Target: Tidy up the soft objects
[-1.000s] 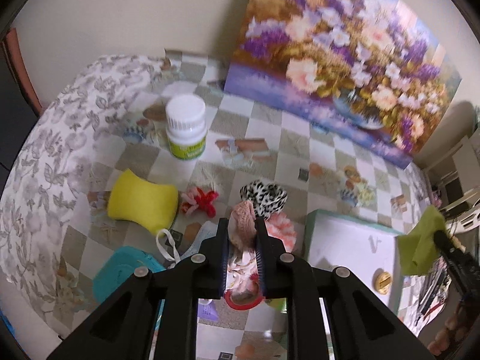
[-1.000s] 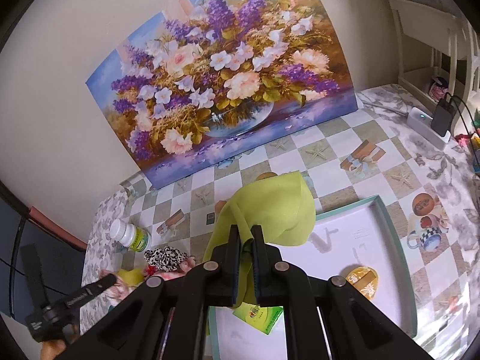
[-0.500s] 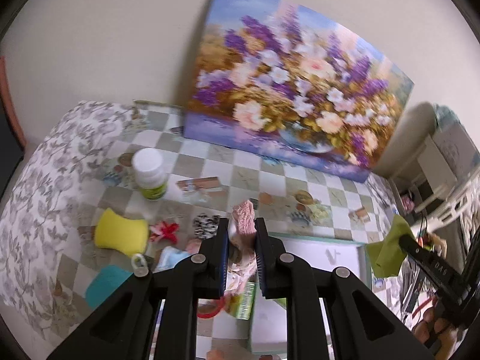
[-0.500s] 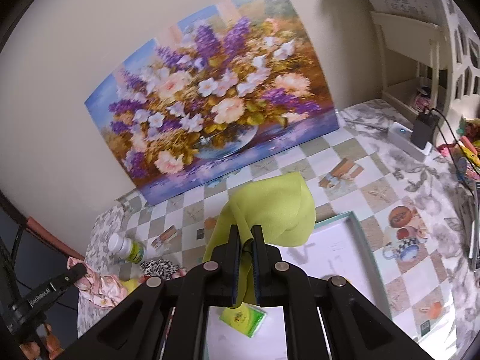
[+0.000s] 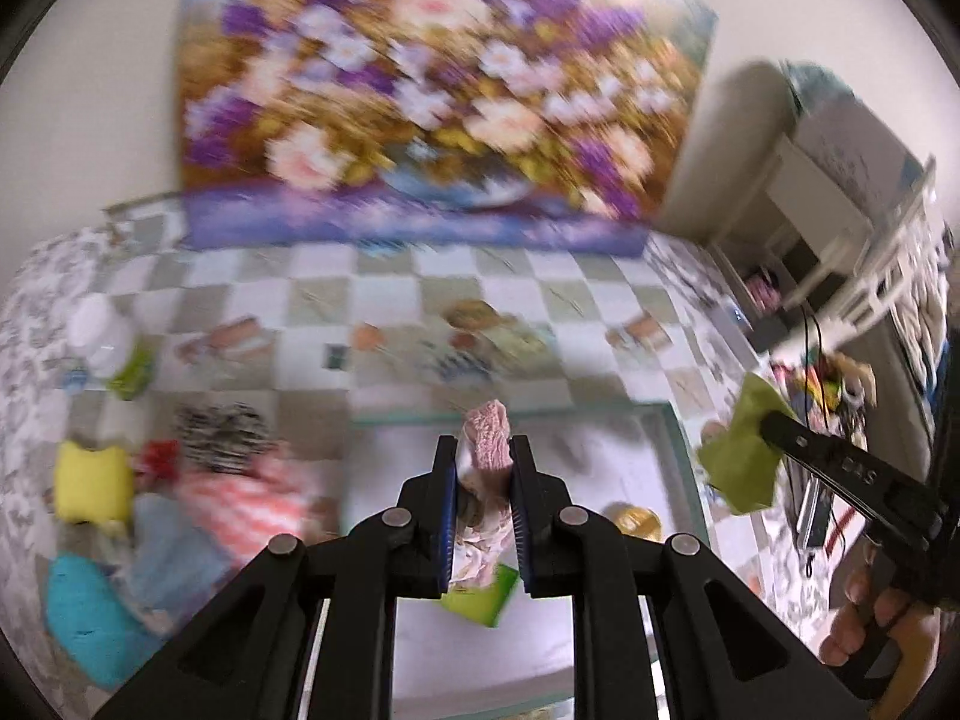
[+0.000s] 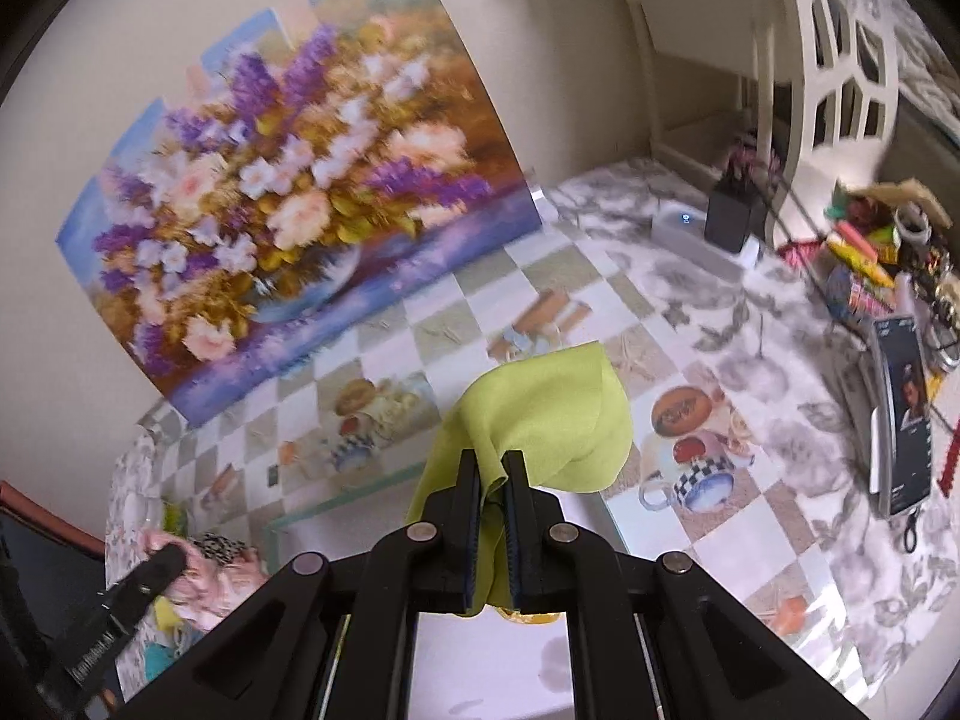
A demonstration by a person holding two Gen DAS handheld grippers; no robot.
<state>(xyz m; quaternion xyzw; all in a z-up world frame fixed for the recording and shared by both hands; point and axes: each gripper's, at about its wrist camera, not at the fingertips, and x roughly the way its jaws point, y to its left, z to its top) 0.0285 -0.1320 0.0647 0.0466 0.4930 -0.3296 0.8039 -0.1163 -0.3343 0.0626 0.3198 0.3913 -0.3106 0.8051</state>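
Note:
My left gripper [image 5: 485, 450] is shut on a pink floral cloth [image 5: 485, 432] and hangs over the white tray [image 5: 600, 456] with the teal rim. My right gripper [image 6: 492, 465] is shut on a lime-green cloth [image 6: 552, 414] above the tray's right edge [image 6: 612, 510]; that green cloth [image 5: 741, 456] also shows at the right of the left wrist view. On the table left of the tray lie a leopard-print scrunchie [image 5: 222, 432], a striped pink cloth [image 5: 240, 504], a yellow sponge [image 5: 90, 480], a red hair clip [image 5: 159, 456] and a teal item [image 5: 78, 618].
A flower painting [image 5: 432, 90] leans on the wall behind the checkered tablecloth. A white bottle [image 5: 99, 336] stands at the left. A green packet [image 5: 480, 600] and a gold disc [image 5: 633, 519] lie in the tray. A power strip [image 6: 702, 234], a phone [image 6: 900, 414] and clutter fill the right side.
My left gripper has carried the pink cloth rightward from above the soft-object pile to above the tray. My right gripper has shifted right with the green cloth, toward the tray's right edge.

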